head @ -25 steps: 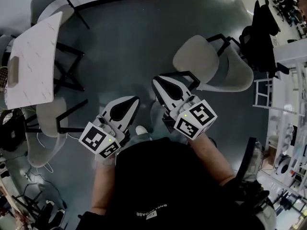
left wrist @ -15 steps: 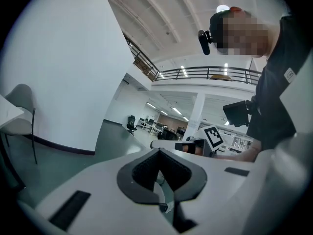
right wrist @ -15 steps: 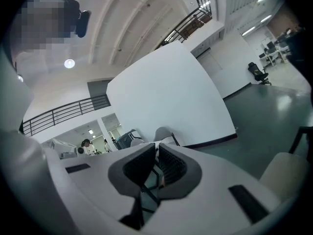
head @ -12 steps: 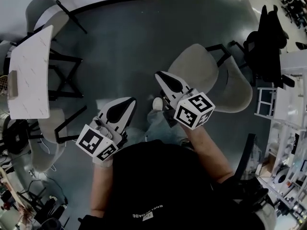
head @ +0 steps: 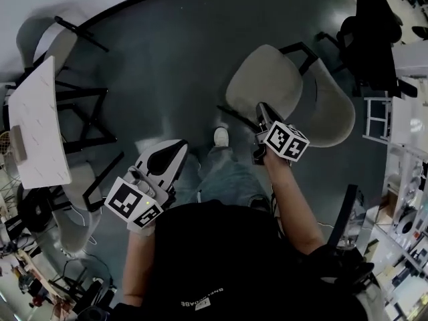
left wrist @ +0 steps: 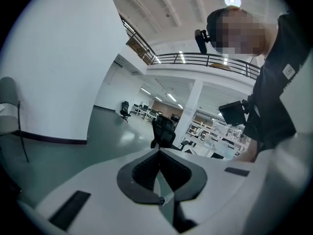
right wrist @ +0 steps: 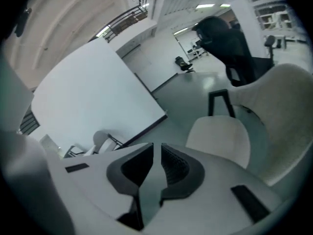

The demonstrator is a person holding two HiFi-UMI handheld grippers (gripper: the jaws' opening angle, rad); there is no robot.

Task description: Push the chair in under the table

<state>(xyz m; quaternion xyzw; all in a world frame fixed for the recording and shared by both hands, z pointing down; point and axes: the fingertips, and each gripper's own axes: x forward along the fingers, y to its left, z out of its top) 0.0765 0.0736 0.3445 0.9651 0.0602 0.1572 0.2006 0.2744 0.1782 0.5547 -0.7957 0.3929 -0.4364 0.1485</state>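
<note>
A pale shell chair (head: pixel 267 85) with black legs stands on the grey floor, away from the white table (head: pixel 37 129) at the left. My right gripper (head: pixel 259 108) reaches down over the near edge of its seat; touch cannot be told. Its jaws have just been opening to a narrow slit, with nothing between them. In the right gripper view (right wrist: pixel 156 146) the seat (right wrist: pixel 220 136) lies just ahead, the curved back (right wrist: pixel 288 106) at the right. My left gripper (head: pixel 179 146) hangs shut and empty over the floor, left of the person's legs; in its own view (left wrist: pixel 159 152) it faces the open hall.
Two more pale chairs (head: pixel 63 42) (head: pixel 73 192) stand at the table. A black office chair (head: pixel 374 32) and white shelving (head: pixel 408 152) line the right side. The person's shoe (head: pixel 221 137) is beside the chair's front leg. A white wall (left wrist: pixel 58 67) rises at the left.
My right gripper has swung forward and down to the chair's seat edge, rolling onto its side. My left gripper has shifted slightly. The table has slid further left in view.
</note>
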